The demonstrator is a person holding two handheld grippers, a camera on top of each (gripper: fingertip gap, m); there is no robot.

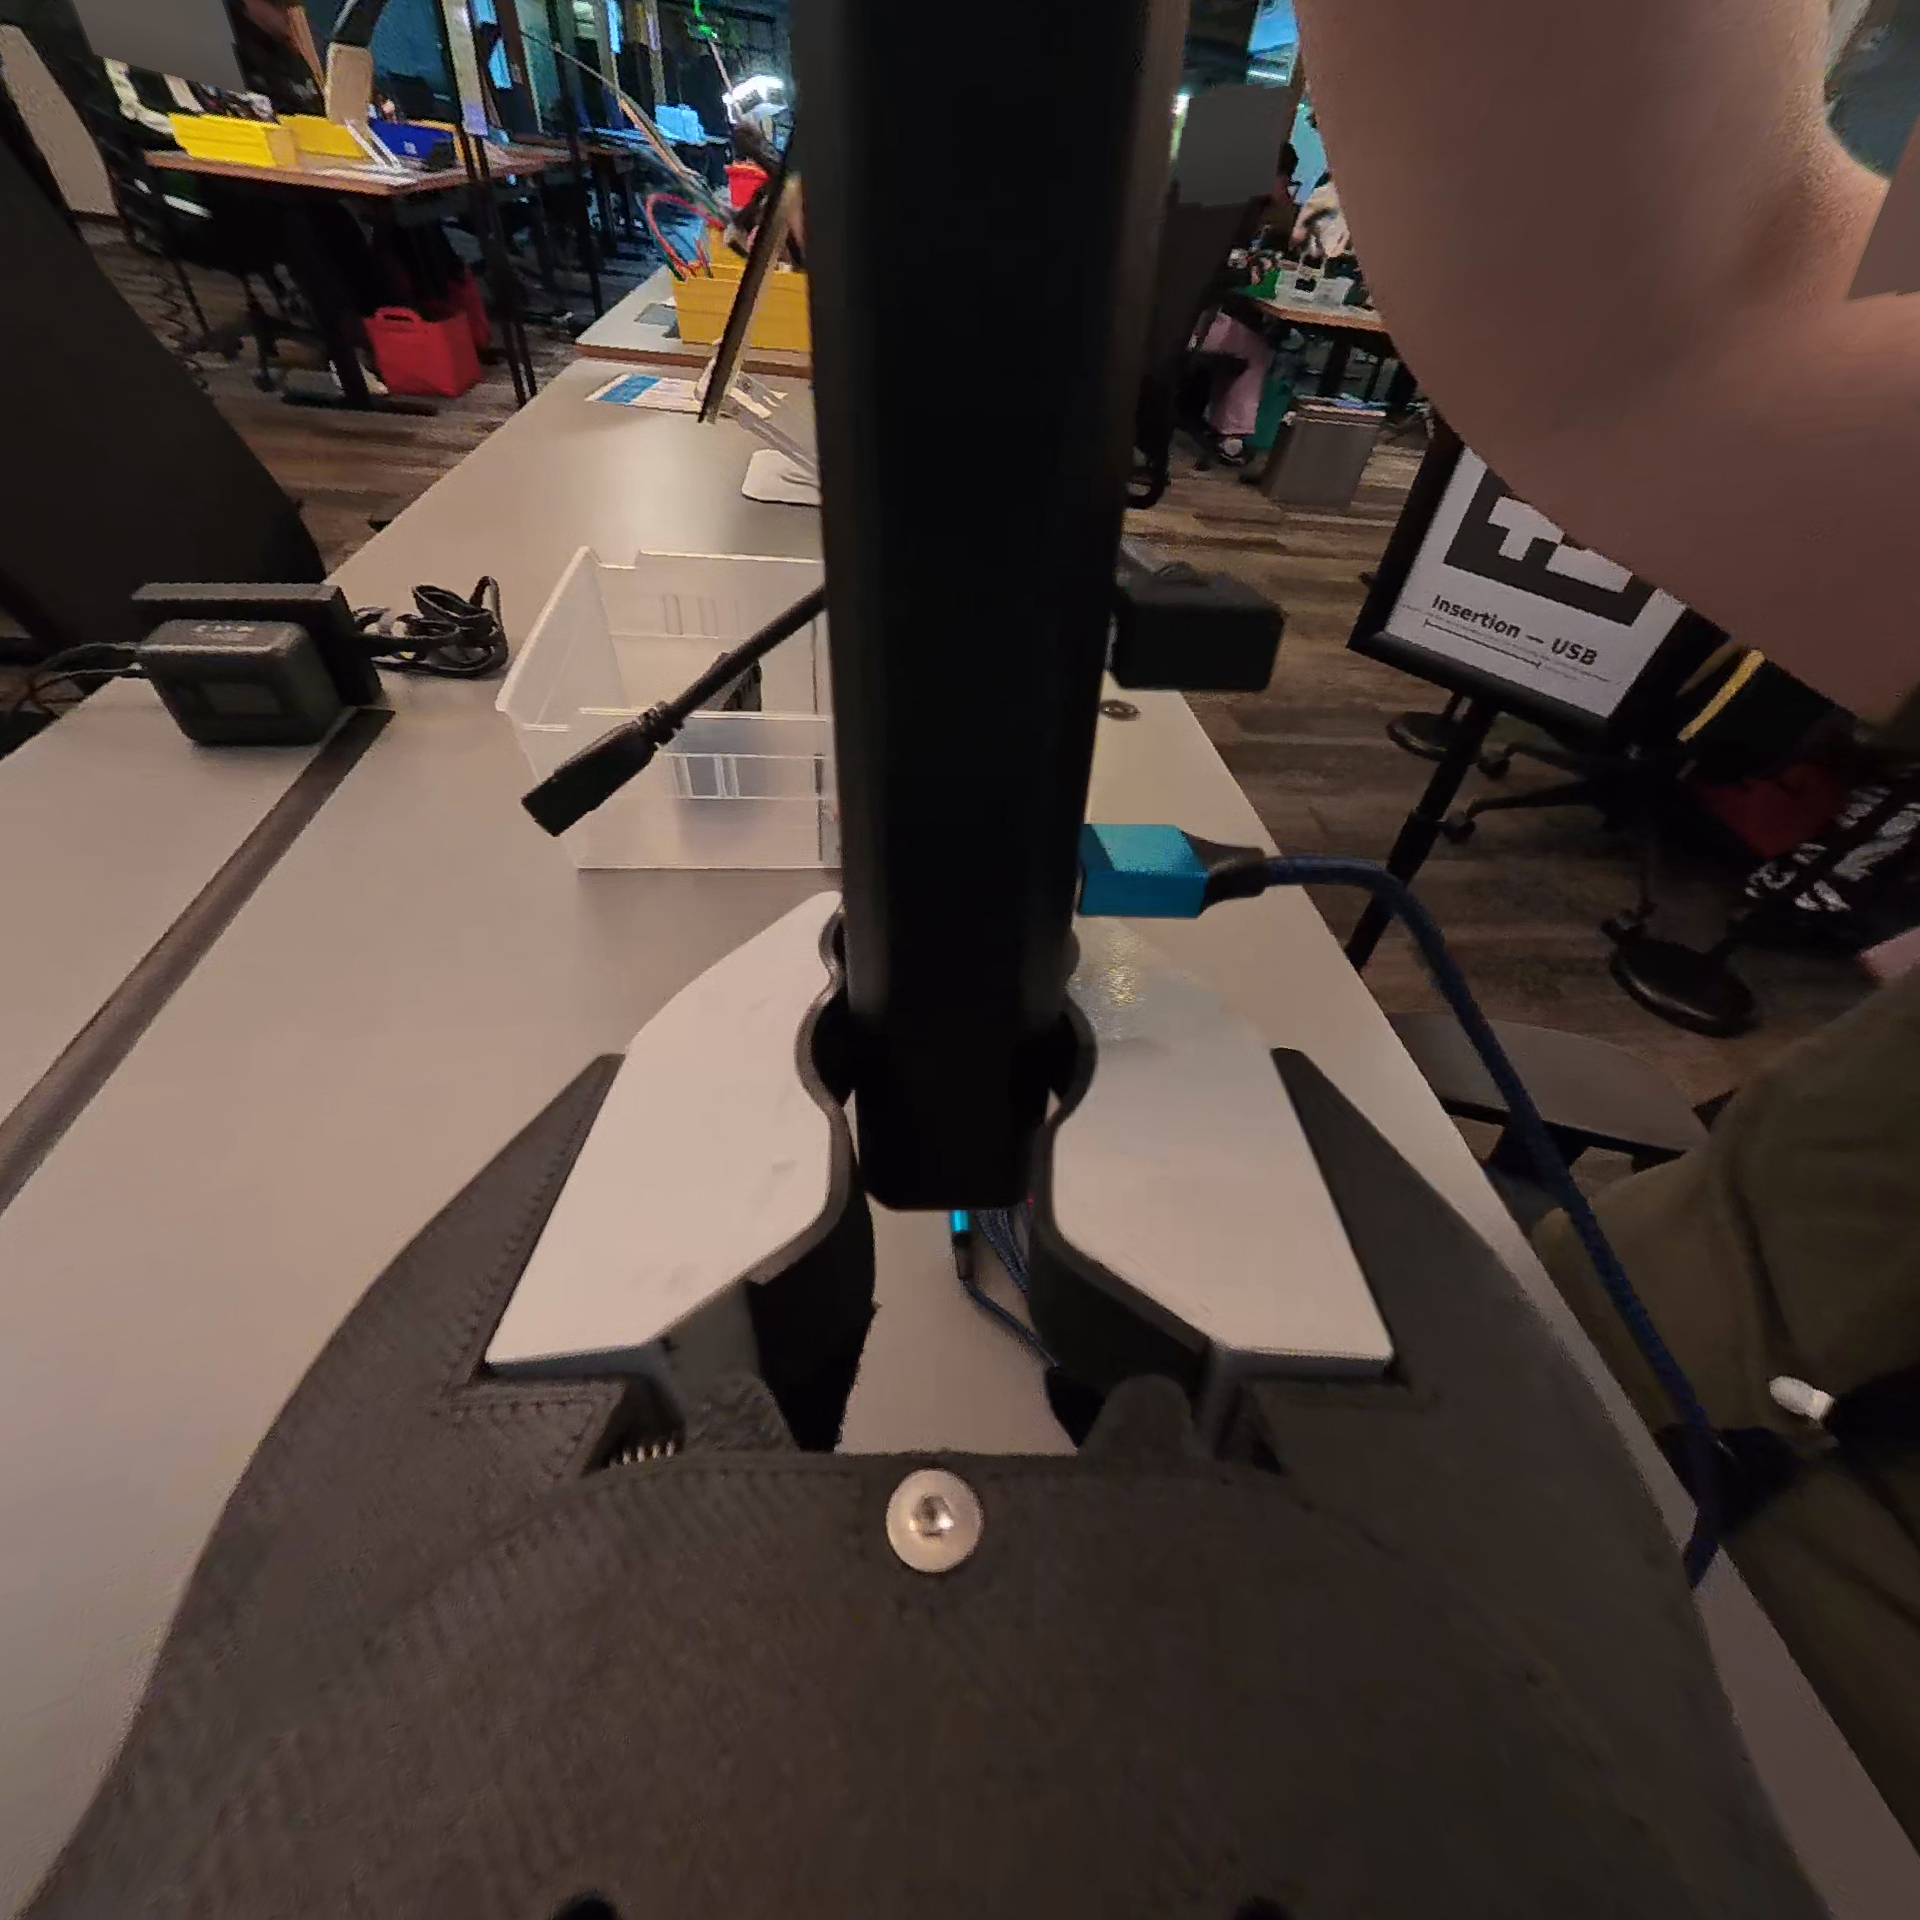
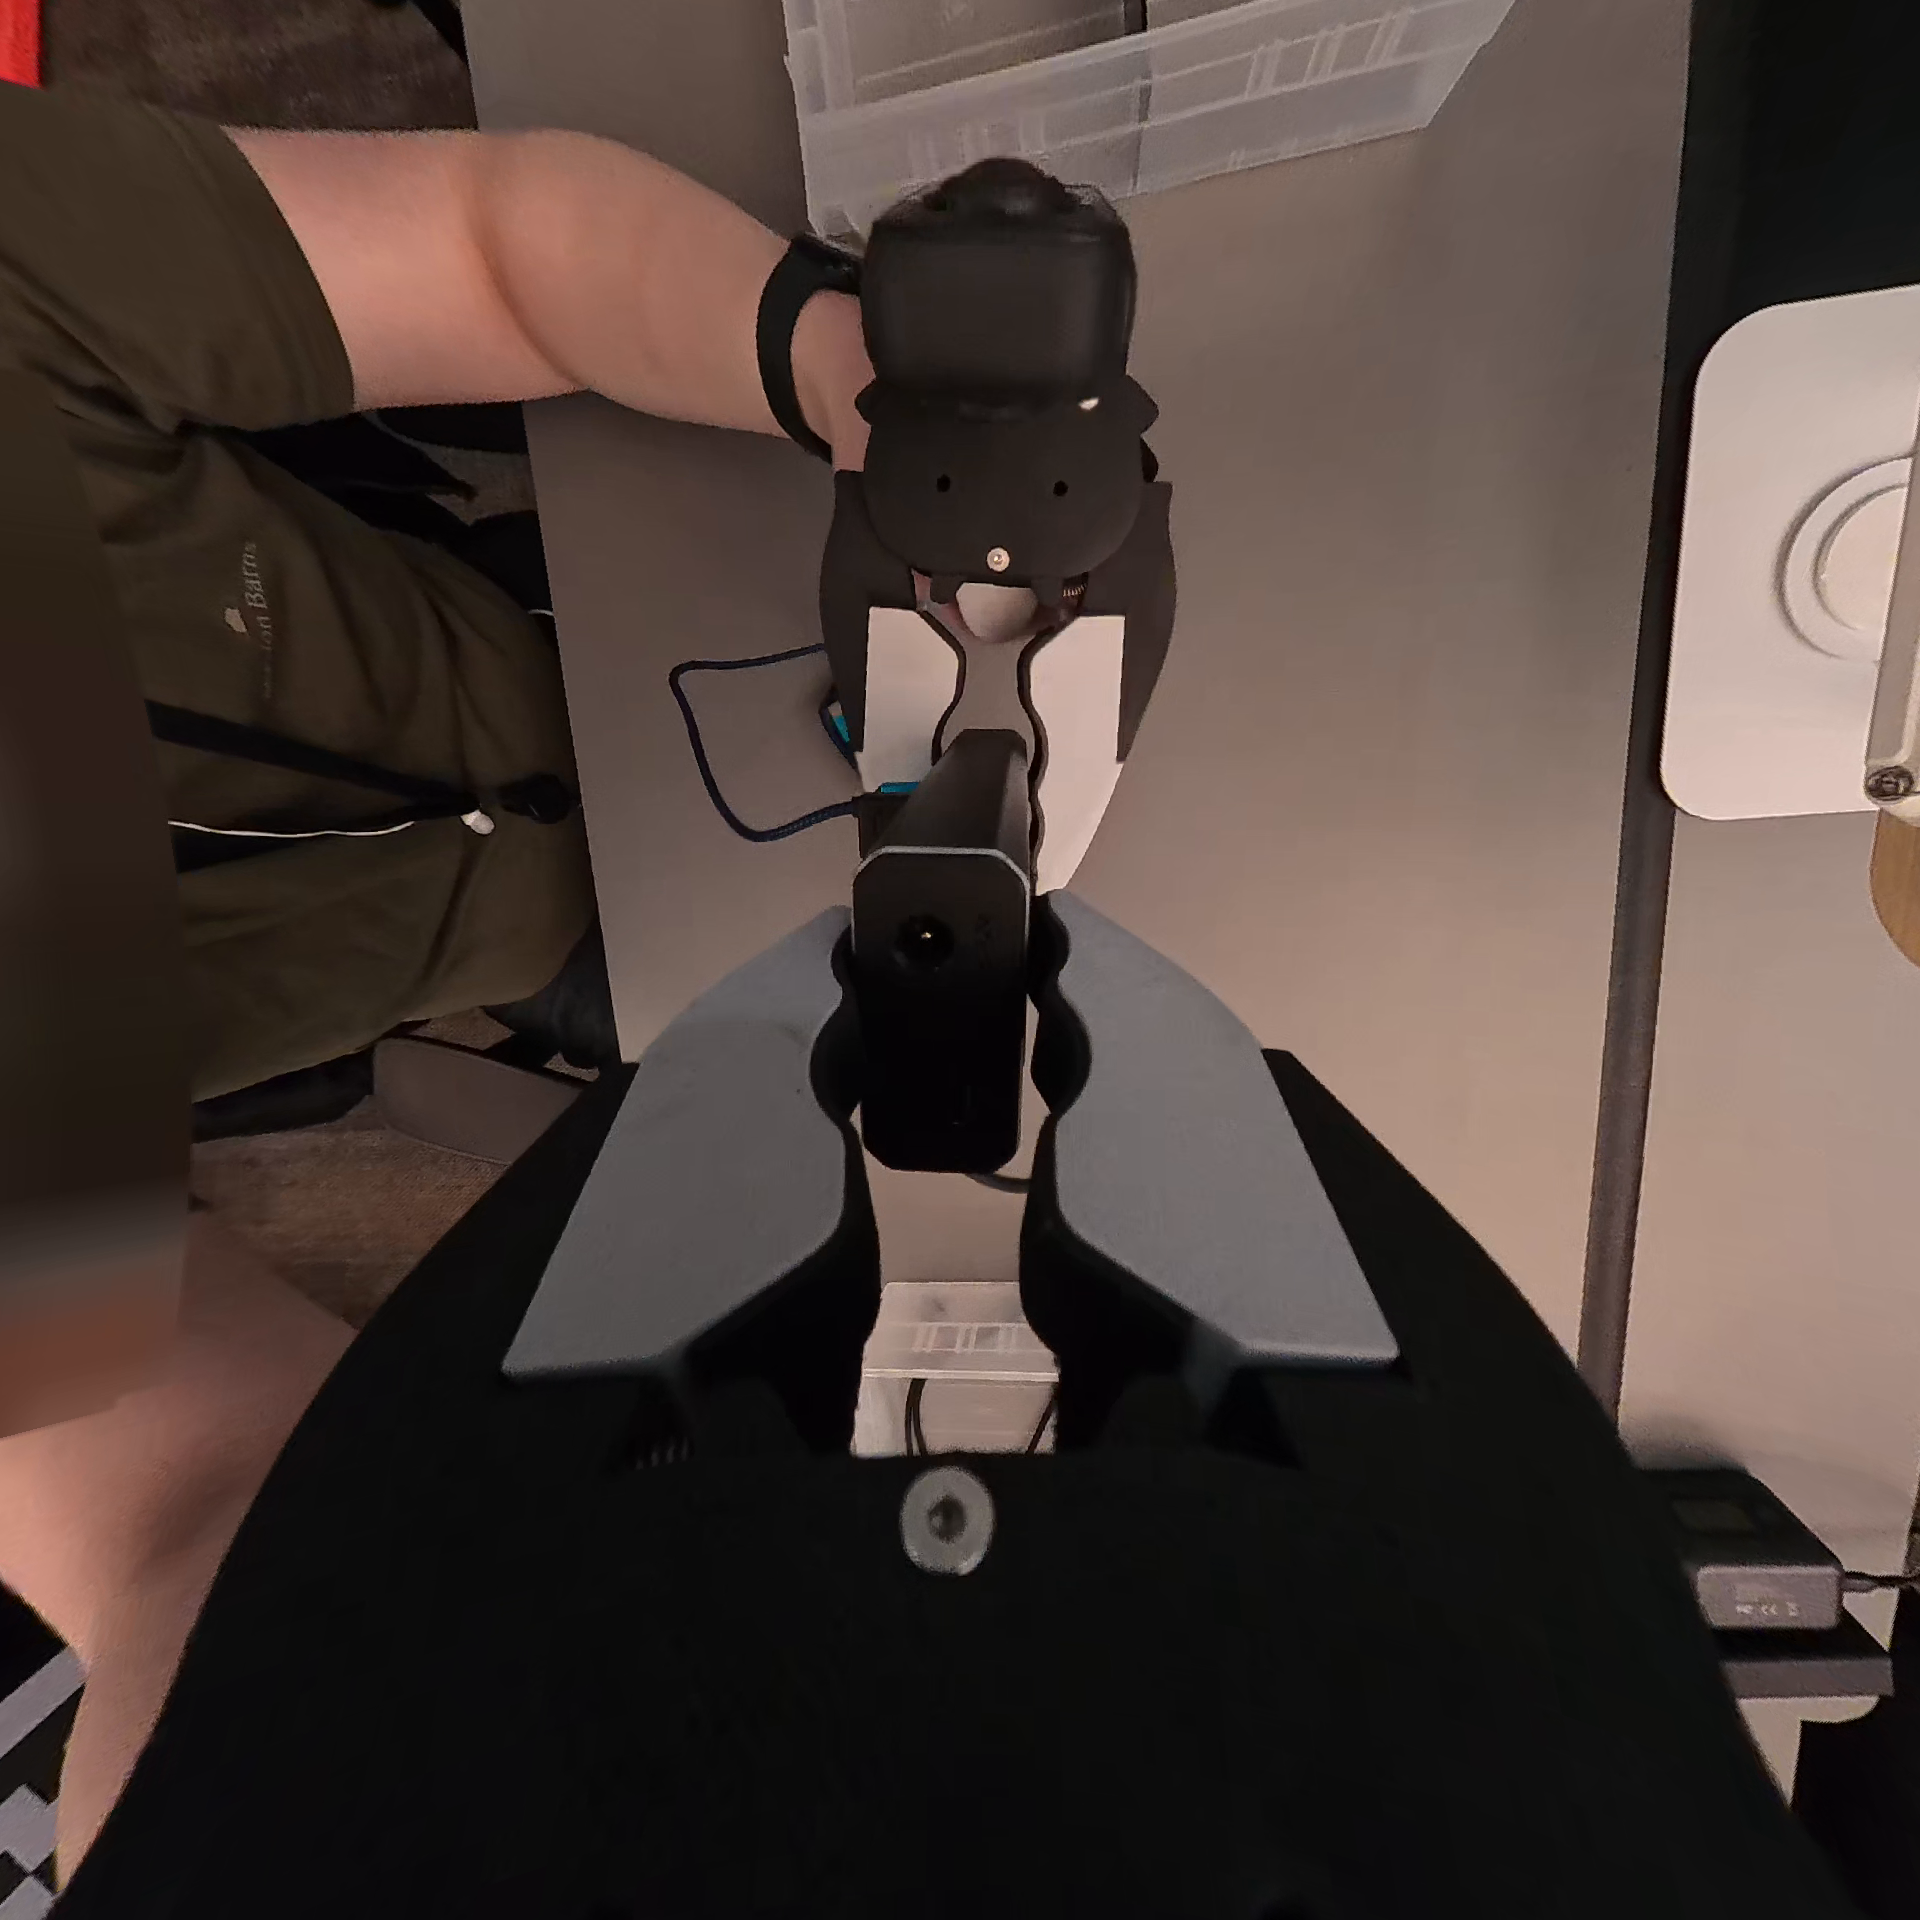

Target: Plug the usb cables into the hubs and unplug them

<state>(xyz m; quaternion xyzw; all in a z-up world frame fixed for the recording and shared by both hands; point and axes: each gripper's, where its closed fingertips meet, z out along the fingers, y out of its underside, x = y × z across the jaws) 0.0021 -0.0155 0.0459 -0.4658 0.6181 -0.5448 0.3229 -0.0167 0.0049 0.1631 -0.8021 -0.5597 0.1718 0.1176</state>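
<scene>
Left gripper (image 1: 951,1049): jaws pinching the lower end of a long black hub (image 1: 961,623), which stands upright between them and rises out of the top of the left wrist view. Right gripper (image 2: 945,1039): jaws pinching the opposite end of the same hub (image 2: 940,1039), seen end-on with a round socket in its face; the left gripper (image 2: 992,727) shows beyond it, facing the camera. Just to the right of the left jaws, a blue USB plug (image 1: 1141,871) sits in the side of the hub, and its braided blue cable (image 1: 1507,1091) arcs away toward the person's lap. To the left of the hub a black cable connector (image 1: 603,769) hangs free in the air. Beyond the jaws stands a clear plastic bin (image 1: 665,717) on the grey worktop (image 1: 312,1039). Farther left lies a dark power adapter (image 1: 244,691). To the right of the worktop, a framed sign on a stand (image 1: 1507,613).
</scene>
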